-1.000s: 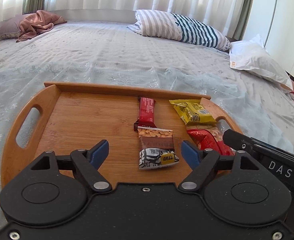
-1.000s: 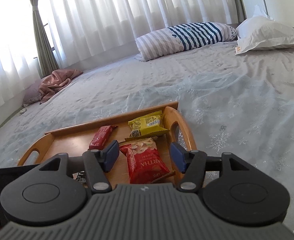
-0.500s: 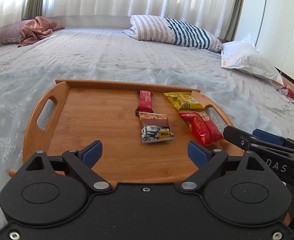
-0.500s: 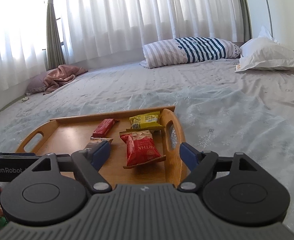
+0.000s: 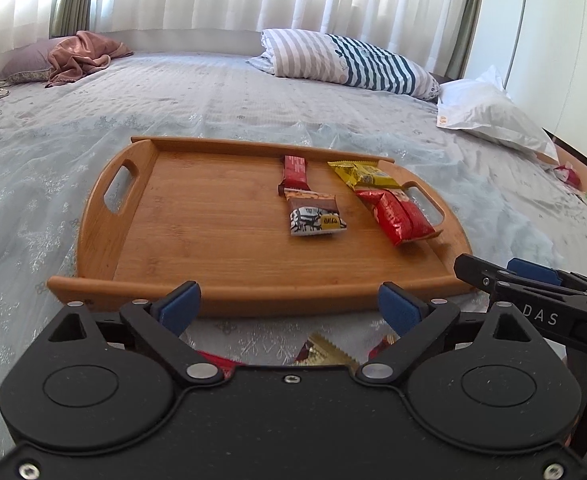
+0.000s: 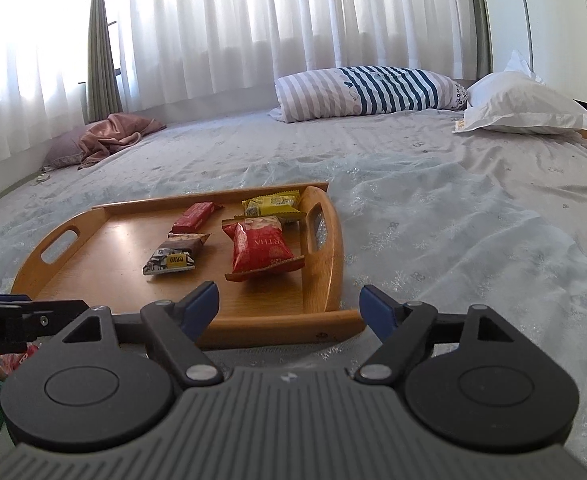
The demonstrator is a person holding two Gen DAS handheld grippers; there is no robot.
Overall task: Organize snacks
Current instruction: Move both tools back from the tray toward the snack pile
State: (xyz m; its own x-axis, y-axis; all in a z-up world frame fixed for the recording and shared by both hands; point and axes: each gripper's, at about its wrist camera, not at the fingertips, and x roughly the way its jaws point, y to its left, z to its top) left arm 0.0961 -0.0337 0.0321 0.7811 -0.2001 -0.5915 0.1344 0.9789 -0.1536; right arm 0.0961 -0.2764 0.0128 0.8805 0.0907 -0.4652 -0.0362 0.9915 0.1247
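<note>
Four snack packets are laid on the right half of the wooden tray on the bed: a red bar, a yellow packet, a brown peanut packet and a red packet. Both the left claw and the right claw are held wide open and empty, short of the tray's near rim. More wrappers, possibly snacks, are partly hidden beneath the left claw.

Lighting: bright daylight through sheer curtains, blown out upper left. Focus sharp; fisheye bending, dark vignette at corners.
</note>
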